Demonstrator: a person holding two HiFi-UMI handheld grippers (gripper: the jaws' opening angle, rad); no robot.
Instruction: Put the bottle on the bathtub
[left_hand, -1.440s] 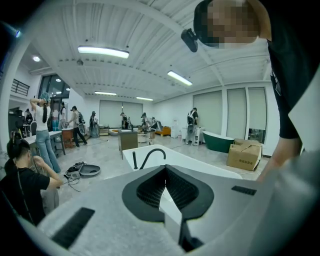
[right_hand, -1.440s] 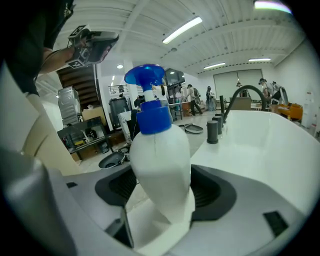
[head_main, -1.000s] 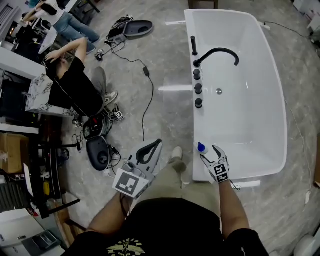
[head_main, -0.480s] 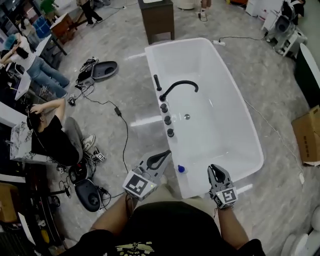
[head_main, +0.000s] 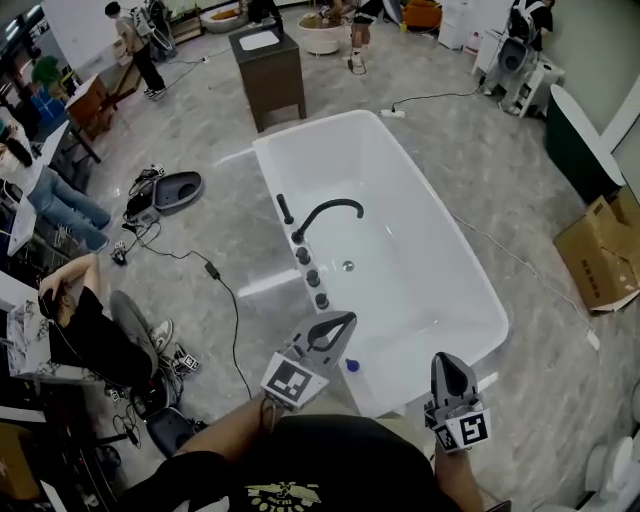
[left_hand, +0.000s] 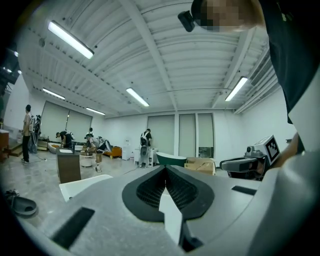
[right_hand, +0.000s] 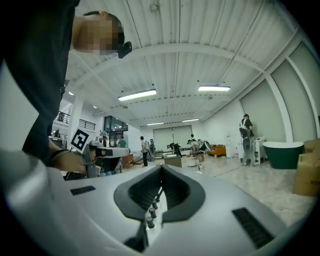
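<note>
Standing on the near left corner of the white freestanding bathtub's (head_main: 318, 124) rim, low in the middle of the head view, the small white bottle with the blue cap (head_main: 352, 367) looks already placed; only its cap and a little of its body show, so whether it is fully upright cannot be told.

The step in hand seems to be the retreat. To do it well, keep both tools away from that corner. The grey left hand-held gripper (head_main: 345, 322) has its tip just to the upper left of the bottle in the picture, so any swing should carry it away from the rim and not across the cap. Its jaws are together with nothing between them, as its own view shows (left_hand: 166, 168). The grey right hand-held gripper (head_main: 447, 362) sits at lower right, off the tub's near edge and apart from the bottle. Its jaws are closed on nothing (right_hand: 161, 167).

A second ago the right gripper was down at the rim with its jaws apart, just beside the bottle. Those jaws have just been closing, empty, and the gripper is now clear of the rim. The left gripper was further toward lower left. The head view has also swung, so the tub with its curved black faucet (head_main: 325, 212) has gone from upper right to centre, and more of the room shows.
</note>
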